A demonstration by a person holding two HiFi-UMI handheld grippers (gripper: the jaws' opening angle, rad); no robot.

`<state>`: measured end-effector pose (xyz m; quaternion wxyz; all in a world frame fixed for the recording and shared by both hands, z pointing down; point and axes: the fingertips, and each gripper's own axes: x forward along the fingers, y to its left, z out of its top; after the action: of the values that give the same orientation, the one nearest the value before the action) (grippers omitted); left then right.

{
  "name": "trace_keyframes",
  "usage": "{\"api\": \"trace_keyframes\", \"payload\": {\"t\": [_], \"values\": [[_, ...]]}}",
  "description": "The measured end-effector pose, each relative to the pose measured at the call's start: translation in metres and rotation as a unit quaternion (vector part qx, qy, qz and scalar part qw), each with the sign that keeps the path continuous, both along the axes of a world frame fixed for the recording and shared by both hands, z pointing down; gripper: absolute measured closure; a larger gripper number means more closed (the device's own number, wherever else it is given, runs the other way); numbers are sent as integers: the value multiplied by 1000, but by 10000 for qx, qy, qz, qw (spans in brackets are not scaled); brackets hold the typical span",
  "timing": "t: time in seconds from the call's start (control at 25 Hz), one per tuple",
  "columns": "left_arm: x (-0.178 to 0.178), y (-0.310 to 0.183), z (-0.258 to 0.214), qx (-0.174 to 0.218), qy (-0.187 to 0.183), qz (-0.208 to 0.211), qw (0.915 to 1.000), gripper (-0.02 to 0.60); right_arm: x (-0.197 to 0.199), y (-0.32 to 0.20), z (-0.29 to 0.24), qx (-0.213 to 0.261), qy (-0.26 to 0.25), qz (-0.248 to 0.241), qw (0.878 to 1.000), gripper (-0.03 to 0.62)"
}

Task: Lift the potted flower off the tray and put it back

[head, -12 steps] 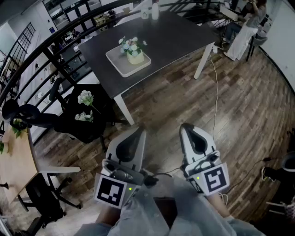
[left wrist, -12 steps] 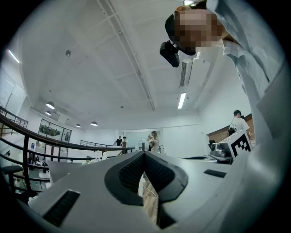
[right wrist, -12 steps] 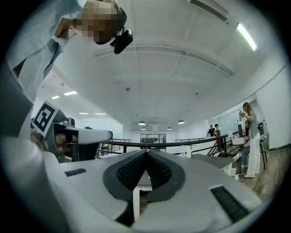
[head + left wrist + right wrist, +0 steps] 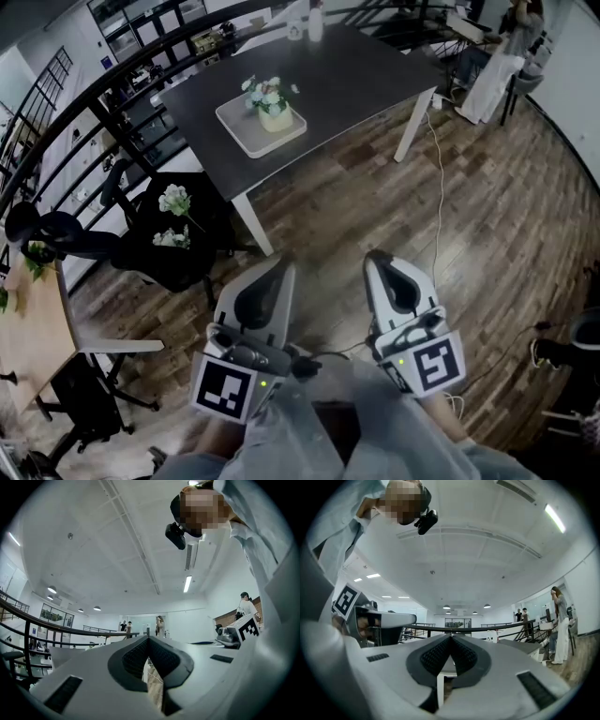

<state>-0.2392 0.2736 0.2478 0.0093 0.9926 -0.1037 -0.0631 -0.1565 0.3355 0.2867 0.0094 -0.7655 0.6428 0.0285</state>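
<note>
head view: one potted flower [image 4: 272, 105] stands upright on one pale tray [image 4: 240, 133], which lies on the one dark worktop [image 4: 361, 75] at the far side of the room. two claws are in view. the left claw [image 4: 279, 268] and the right claw [image 4: 381, 259] are held low, side by side and just above the person's lap. each has one marker cube at its rear. both point ahead over the wood floor [image 4: 487, 225] towards the worktop and are well apart from it. two bunches of white flowers [image 4: 173, 200] lie on one black chair [image 4: 159, 258] to the left. one other person [image 4: 502, 56] is at the upper right. compared with the earlier picture, the claws, pot and tray sit in the same places. only the view has shifted very slightly.

left gripper view: the left claw [image 4: 149, 642] is about level, tilted a little up at the ceiling. its jaws are closed tip to tip with nothing between them. the right claw's marker cube [image 4: 247, 628] shows at the right edge.

right gripper view: the right claw [image 4: 451, 639] points level at a dark railing [image 4: 487, 629]. its jaws are closed and empty. the left claw's marker cube [image 4: 346, 600] shows at the left.
</note>
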Motion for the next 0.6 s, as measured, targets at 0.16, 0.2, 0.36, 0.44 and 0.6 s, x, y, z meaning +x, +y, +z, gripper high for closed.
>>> {"api": "trace_keyframes", "payload": {"t": [0.16, 0.2, 0.36, 0.44, 0.6], "values": [[0, 3, -1, 11, 10, -12, 10000, 583, 1, 2, -5, 92, -89, 42, 9999, 592], [0, 4, -1, 17, 4, -14, 10000, 583, 1, 3, -5, 105, -87, 46, 9999, 592], [-1, 8, -3, 28, -23, -25, 10000, 583, 0, 12, -1, 9, -49, 49, 10000, 592], [-2, 10, -4, 35, -32, -39, 10000, 583, -1, 15, -1, 5, -61, 44, 10000, 592], [-2, 15, -5, 30, -56, -45, 10000, 583, -2, 21, -1, 43, -128, 67, 9999, 592]]}}
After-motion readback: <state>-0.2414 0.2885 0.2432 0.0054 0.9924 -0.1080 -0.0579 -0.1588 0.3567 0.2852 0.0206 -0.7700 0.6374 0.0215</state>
